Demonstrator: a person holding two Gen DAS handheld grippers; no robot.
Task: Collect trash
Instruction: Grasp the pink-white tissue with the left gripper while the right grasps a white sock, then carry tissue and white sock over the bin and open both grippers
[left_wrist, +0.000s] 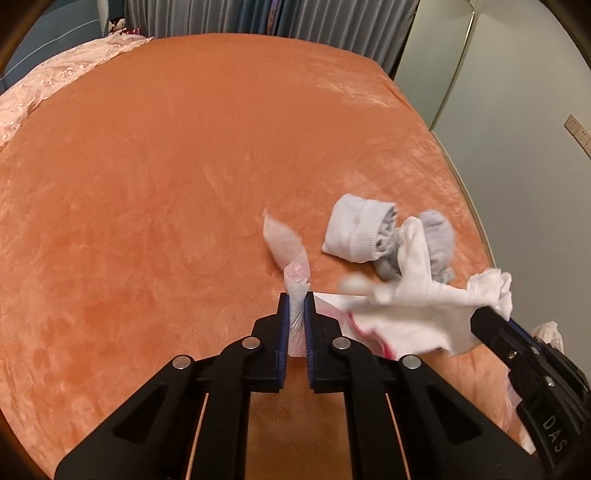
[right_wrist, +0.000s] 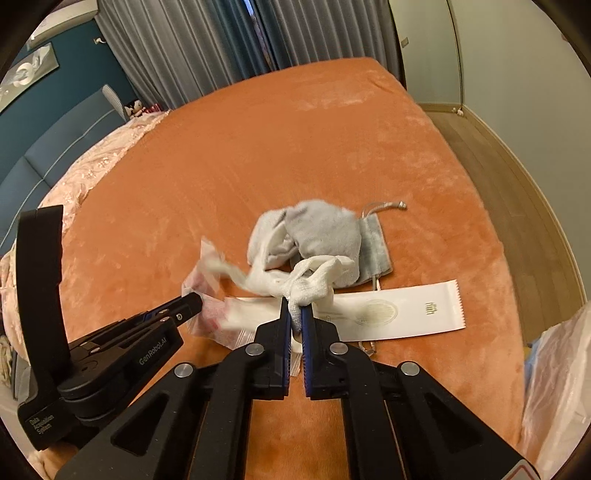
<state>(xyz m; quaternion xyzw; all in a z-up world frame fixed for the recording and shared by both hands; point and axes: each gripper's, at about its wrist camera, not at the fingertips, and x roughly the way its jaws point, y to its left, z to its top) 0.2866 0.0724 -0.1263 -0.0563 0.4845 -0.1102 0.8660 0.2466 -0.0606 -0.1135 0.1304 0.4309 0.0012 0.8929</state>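
On the orange bedspread (left_wrist: 166, 184), my left gripper (left_wrist: 296, 295) is shut on a clear crinkled plastic wrapper (left_wrist: 282, 240) that sticks up past its fingers. My right gripper (right_wrist: 294, 306) is shut on a crumpled white tissue cloth (right_wrist: 314, 282), lifted and blurred; it also shows in the left wrist view (left_wrist: 413, 306). The left gripper shows in the right wrist view (right_wrist: 192, 301) against a clear red-printed bag (right_wrist: 214, 317). A long white comb packet (right_wrist: 399, 312) lies flat under the right gripper.
Grey and white socks (right_wrist: 317, 232) lie on a grey drawstring pouch (right_wrist: 376, 243) just beyond the grippers. A pink embroidered quilt (left_wrist: 48, 85) covers the far left. A translucent plastic bag (right_wrist: 561, 376) hangs at the right bed edge. Wooden floor (right_wrist: 480, 155) lies right.
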